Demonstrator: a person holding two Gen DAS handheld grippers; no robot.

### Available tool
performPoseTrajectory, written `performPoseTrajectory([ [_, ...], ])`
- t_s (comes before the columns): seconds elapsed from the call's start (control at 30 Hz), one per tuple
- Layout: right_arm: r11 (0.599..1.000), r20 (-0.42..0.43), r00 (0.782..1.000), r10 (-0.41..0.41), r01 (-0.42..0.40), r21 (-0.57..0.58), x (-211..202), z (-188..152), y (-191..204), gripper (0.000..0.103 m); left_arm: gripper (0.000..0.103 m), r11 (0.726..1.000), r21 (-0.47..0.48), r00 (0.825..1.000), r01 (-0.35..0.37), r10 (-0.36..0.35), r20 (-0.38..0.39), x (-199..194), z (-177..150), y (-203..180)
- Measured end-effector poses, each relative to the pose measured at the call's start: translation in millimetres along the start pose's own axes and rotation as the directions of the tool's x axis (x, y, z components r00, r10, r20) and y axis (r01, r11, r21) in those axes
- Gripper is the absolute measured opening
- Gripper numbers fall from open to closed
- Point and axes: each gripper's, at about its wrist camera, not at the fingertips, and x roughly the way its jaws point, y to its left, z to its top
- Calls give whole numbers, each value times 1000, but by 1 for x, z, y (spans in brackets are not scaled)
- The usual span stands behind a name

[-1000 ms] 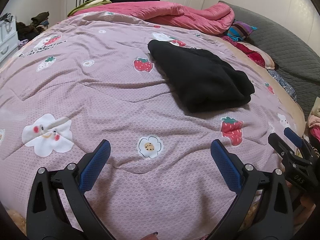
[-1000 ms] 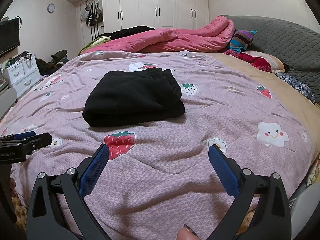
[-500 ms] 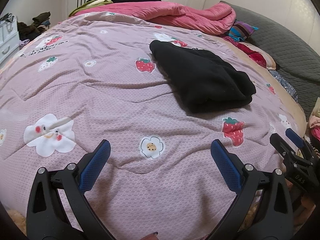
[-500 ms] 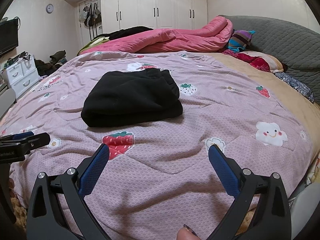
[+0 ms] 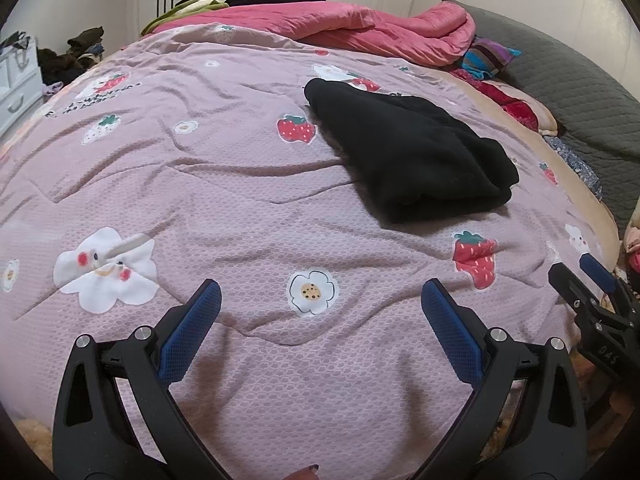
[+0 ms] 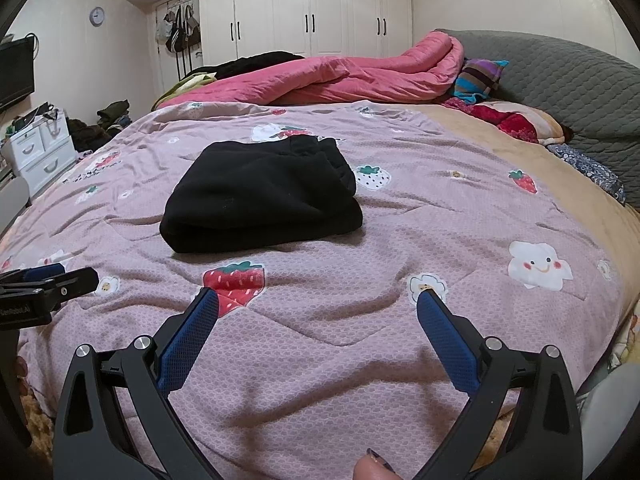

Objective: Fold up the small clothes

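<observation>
A black garment [image 5: 412,156] lies folded into a thick rectangle on the pink printed bedspread [image 5: 240,200]; it also shows in the right wrist view [image 6: 260,196]. My left gripper [image 5: 320,292] is open and empty, held over the bedspread near the bed's front edge, well short of the garment. My right gripper [image 6: 318,300] is open and empty, also near the front edge, with the garment ahead and slightly left. Each gripper shows at the side of the other's view: the right one [image 5: 592,300], the left one [image 6: 44,284].
A rumpled pink duvet [image 6: 340,80] and striped pillow [image 6: 478,80] lie at the bed's far end. A grey headboard [image 6: 568,88] runs along the right. White drawers [image 6: 40,152] and piled clothes [image 6: 108,116] stand left of the bed. White wardrobes [image 6: 312,8] line the back wall.
Both grippers have drawn back slightly and stay open. The folded garment has not moved on the bed.
</observation>
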Motion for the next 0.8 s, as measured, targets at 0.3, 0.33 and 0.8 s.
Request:
performPoseTrajectory([
  [0.3,984,2,991,-133,132,120,-15,-3,-36,99,94,999,-29,1000,15,-15,0,-6,-3,14],
  [0.33,974,7,984,-177,174,147,-20,-4,-47,99,94,1000,-28,1000,11,-11,-1,-7,-3,18],
  [0.8,122,-611,414,-675,879,461,-101,-149,-389,99,94,786,-360,855,-502,513,-75,-48,49,332],
])
